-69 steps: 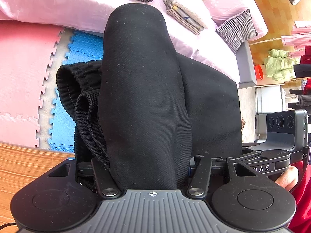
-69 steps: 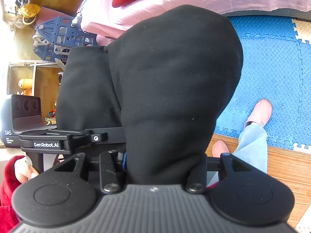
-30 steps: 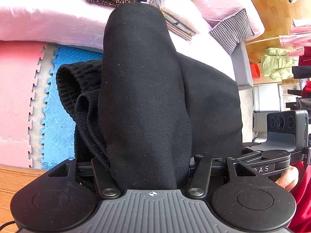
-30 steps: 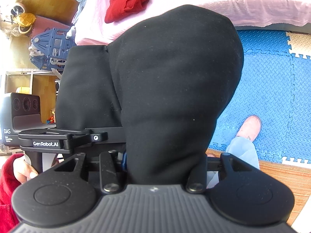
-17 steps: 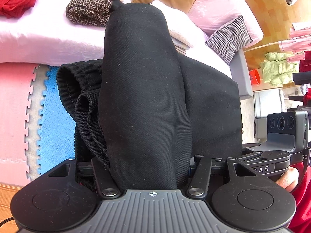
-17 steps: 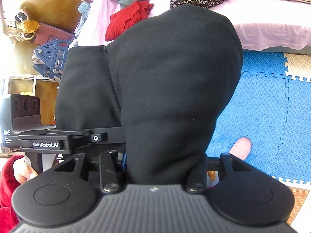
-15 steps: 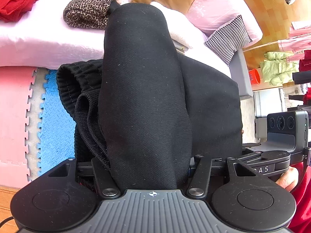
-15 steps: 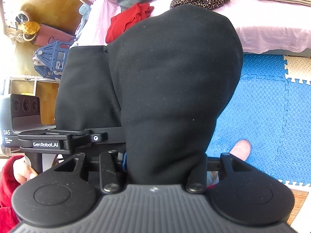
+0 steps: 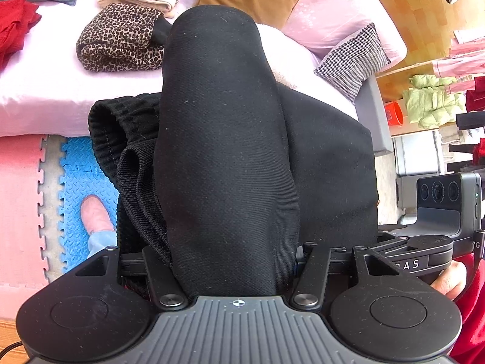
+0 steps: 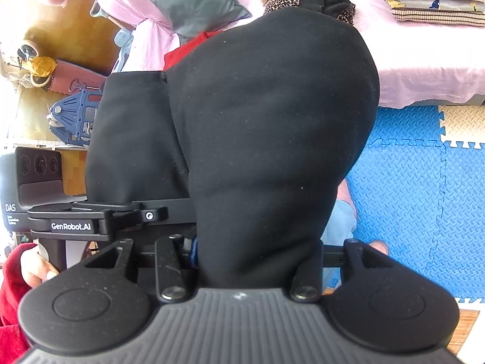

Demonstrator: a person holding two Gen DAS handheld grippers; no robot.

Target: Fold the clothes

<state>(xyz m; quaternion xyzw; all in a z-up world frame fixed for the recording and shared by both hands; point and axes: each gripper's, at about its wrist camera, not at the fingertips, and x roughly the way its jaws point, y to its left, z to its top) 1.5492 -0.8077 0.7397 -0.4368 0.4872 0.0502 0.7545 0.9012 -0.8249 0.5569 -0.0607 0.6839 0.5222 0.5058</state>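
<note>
1. While both tongs, left [image 9: 230, 261] and right [image 10: 251, 261], pinch the black garment [image 9: 224, 139] aloft, it hangs near the bed [image 9: 45, 97].
2. Judged step: carrying it bedward; next, lay it flat.

You see both wrist views in bright daylight, with the pink bedsheet [image 9: 45, 97] washed nearly white and the black garment [image 9: 224, 139] so dark that its folds barely register. Fisheye distortion bends the blue floor mat [image 10: 424, 188] and the bed edge toward the frame corners, which fall to black. Focus is sharp throughout, without motion blur, and shadows are soft.
</note>
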